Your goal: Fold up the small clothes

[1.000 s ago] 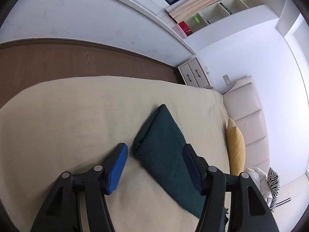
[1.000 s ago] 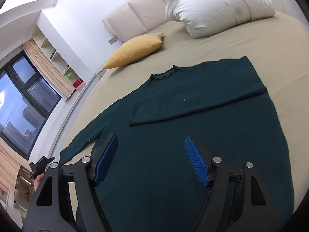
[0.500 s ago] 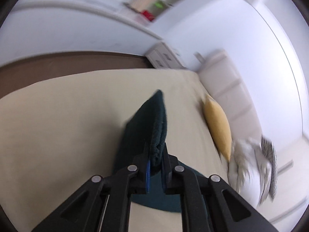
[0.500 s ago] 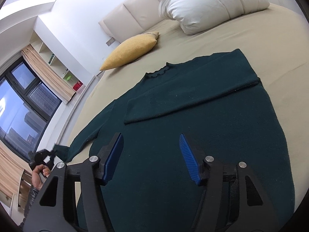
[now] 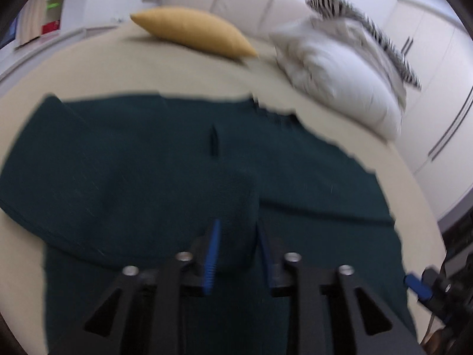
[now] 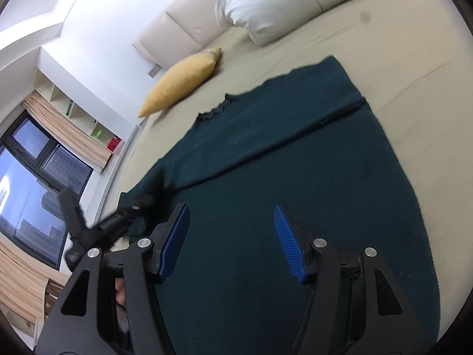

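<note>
Bedroom scene, beige bed sheet [image 6: 414, 59] filling most of both views, cream padded headboard [image 5: 251, 6] along the top, dark window [image 6: 26, 183] at the left edge of the right wrist view. Mustard yellow cushion [image 5: 192, 32] and white pillow [image 5: 334, 68] with a zebra-striped cloth [image 5: 369, 26] are sitting near the headboard, well apart from the work.

Dark green knit sweater [image 6: 295, 177] is lying flat across the middle of the bed, collar toward the cushion. One sleeve [image 6: 280, 124] is already lying folded across the chest as a diagonal band, likely to square the garment up for later folds.

Left gripper [image 5: 236, 242] is sitting low centre in its own blurred view, with the other sleeve's cuff [image 5: 233, 201] between the blue pads. Its jaws have just been opening and are standing partly apart, the cuff lying slack in the gap, so I judge this as the release after carrying that sleeve in over the body. Whether the pads are touching the knit is too blurred to tell. In the right wrist view this gripper is showing as a dark smear at the left.

Right gripper [image 6: 232, 236] is hovering over the lower body of the sweater, jaws wide apart, holding nothing, probably waiting for the hem fold.
</note>
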The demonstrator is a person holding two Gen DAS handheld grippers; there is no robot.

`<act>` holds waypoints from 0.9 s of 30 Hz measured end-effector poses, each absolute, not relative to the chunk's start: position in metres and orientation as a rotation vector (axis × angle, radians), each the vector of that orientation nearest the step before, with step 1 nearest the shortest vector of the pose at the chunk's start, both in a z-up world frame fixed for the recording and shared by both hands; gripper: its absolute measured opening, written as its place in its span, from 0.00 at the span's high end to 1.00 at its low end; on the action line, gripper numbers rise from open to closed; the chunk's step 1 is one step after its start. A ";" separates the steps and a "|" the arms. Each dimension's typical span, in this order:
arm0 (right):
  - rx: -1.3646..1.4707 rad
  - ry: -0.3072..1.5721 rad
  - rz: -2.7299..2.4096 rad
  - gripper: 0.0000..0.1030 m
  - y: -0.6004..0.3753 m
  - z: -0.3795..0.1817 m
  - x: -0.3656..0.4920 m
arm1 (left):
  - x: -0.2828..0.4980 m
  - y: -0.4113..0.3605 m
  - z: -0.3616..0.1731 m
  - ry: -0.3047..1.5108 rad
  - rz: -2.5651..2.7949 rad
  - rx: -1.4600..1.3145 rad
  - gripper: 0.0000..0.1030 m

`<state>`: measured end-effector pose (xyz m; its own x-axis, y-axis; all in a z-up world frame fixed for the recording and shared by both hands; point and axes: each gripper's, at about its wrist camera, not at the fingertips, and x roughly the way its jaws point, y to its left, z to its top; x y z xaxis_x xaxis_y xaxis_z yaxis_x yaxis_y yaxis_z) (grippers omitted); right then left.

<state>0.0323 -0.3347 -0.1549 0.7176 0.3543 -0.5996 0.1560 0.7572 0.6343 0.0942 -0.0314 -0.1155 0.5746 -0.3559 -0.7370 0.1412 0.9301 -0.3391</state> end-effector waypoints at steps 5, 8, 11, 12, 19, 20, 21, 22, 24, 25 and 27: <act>0.727 0.857 0.182 0.42 -0.317 -0.172 0.061 | 0.048 -0.017 -0.107 0.875 -0.346 -0.241 0.25; 0.711 0.885 0.259 0.42 -0.291 -0.174 0.090 | 0.039 0.010 -0.091 0.831 -0.372 -0.303 0.24; 0.663 0.910 0.317 0.42 -0.258 -0.172 0.124 | 0.039 0.055 -0.078 0.803 -0.315 -0.385 0.24; 0.654 0.923 0.325 0.42 -0.248 -0.173 0.133 | 0.039 0.075 -0.076 0.799 -0.290 -0.425 0.24; 0.539 1.030 0.291 0.56 -0.184 -0.199 0.201 | 0.056 0.131 -0.079 0.784 -0.173 -0.502 0.24; 0.508 1.034 0.296 0.76 -0.178 -0.196 0.205 | 0.057 0.136 -0.081 0.786 -0.165 -0.510 0.24; 0.480 1.048 0.307 0.91 -0.173 -0.193 0.209 | 0.060 0.142 -0.083 0.787 -0.154 -0.522 0.24; 0.461 1.052 0.318 0.93 -0.170 -0.189 0.211 | 0.063 0.144 -0.084 0.787 -0.150 -0.525 0.24; 0.406 1.026 0.334 0.94 -0.169 -0.174 0.209 | 0.071 0.145 -0.083 0.778 -0.140 -0.527 0.24; 0.391 1.005 0.339 0.94 -0.172 -0.163 0.208 | 0.075 0.148 -0.080 0.769 -0.135 -0.525 0.24; 0.396 0.952 0.352 0.94 -0.188 -0.137 0.204 | 0.087 0.149 -0.073 0.757 -0.123 -0.512 0.24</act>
<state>0.2038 -0.1880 -0.1371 0.5338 0.4567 -0.7117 -0.1156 0.8731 0.4736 0.0867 0.1490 -0.0733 0.7265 -0.2869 -0.6245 -0.0741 0.8707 -0.4862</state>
